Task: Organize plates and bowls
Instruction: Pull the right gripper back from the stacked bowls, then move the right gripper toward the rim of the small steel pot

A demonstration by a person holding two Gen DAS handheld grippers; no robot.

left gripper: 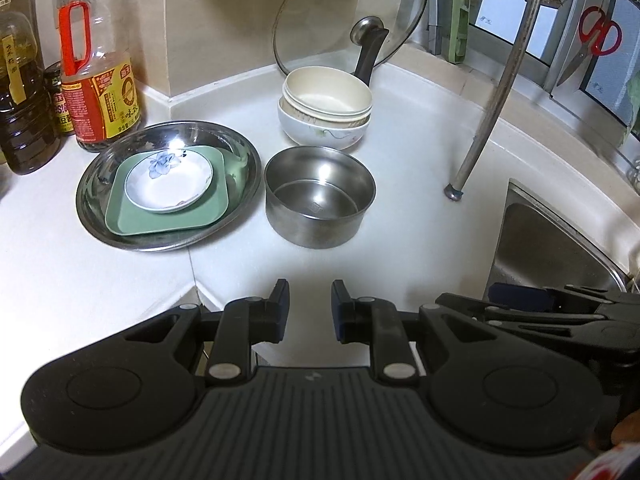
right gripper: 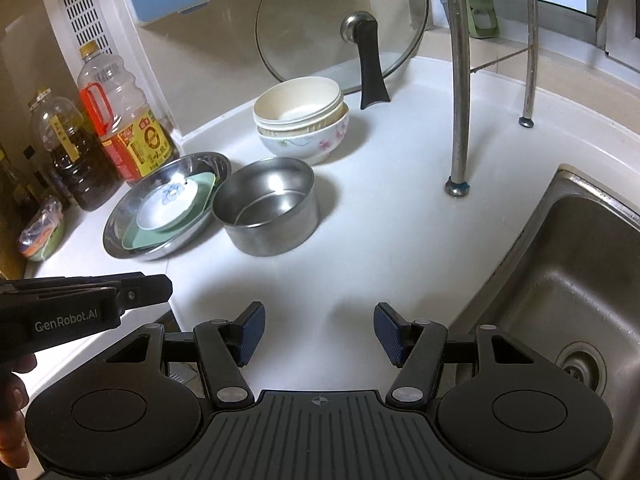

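Left wrist: left tongs [left gripper: 310, 300] parted, level.

Glass lid [right gripper: 340, 28] (leaning), oil bottles [left gripper: 96, 60], sink [right gripper: 560, 264], perhaps scissors [left gripper: 596, 40]

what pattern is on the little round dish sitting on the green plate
A blue flower painted on white, near the rim of the small dish; clearest in the left wrist view.

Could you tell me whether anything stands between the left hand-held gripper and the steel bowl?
Nothing visible does: only bare white counter lies between the left hand-held gripper and the steel bowl.
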